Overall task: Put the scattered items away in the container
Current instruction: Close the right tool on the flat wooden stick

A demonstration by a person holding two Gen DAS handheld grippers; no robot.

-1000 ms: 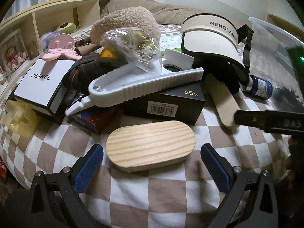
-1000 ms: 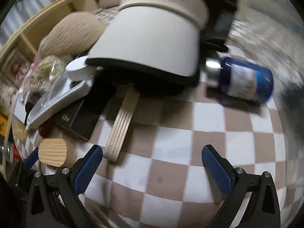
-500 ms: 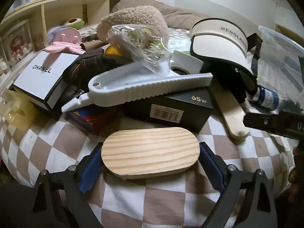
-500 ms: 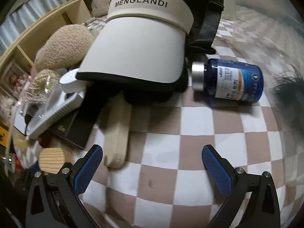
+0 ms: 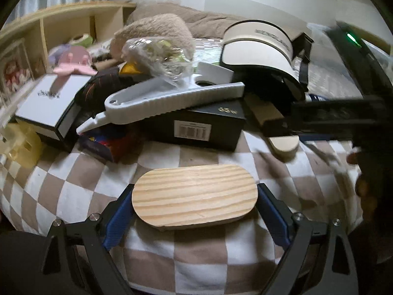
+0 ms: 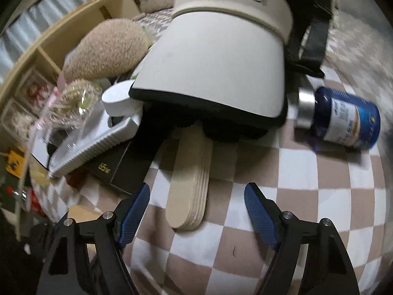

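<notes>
An oval wooden block [image 5: 194,191] lies on the checked bedspread [image 5: 73,186]. My left gripper [image 5: 194,205] is shut on it, a blue pad pressed against each end. A flat stack of wooden sticks [image 6: 191,172] pokes out from under a cream visor [image 6: 216,61]. My right gripper [image 6: 197,193] straddles the free end of the sticks. Its jaws are closing, and its pads [image 6: 255,204] stand clear of the wood on both sides. The right gripper's black body [image 5: 331,118] crosses the right of the left wrist view.
A heap lies behind the block: a black box [image 5: 203,125], a white ribbed tool [image 5: 172,100], a white box [image 5: 51,100], a crinkled clear bag [image 5: 157,54], a beige plush [image 5: 152,32]. A blue bottle [image 6: 343,120] lies right of the visor. Wooden shelves [image 5: 66,24] stand at the left.
The left gripper moved forward around the wooden block and closed onto its ends. The right gripper swung left from the bare bedspread to straddle the wooden sticks, and its jaws narrowed.
</notes>
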